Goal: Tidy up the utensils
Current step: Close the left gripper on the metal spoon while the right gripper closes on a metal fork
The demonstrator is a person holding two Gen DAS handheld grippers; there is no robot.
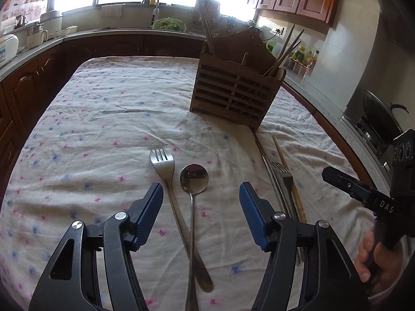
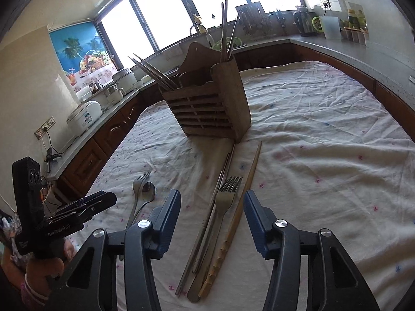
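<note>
A wooden slatted utensil holder (image 1: pixel 233 88) (image 2: pixel 210 111) stands on the flowered tablecloth with chopsticks in its end compartments. In the left wrist view a steel fork (image 1: pixel 166 171) and a steel spoon (image 1: pixel 194 178) lie crossed between the fingers of my open left gripper (image 1: pixel 201 194). In the right wrist view a second fork (image 2: pixel 225 199), a metal chopstick pair (image 2: pixel 215 202) and a wooden chopstick (image 2: pixel 241 202) lie side by side between the fingers of my open right gripper (image 2: pixel 212 202). Both grippers are empty and above the cloth.
The table (image 1: pixel 103 119) is ringed by a kitchen counter (image 2: pixel 337 49) with a rice cooker (image 2: pixel 83 118), pots, a kettle and a sink. A wok (image 1: pixel 381 119) sits on the stove at right. The other gripper shows at each view's edge (image 1: pixel 363 194) (image 2: pixel 77 212).
</note>
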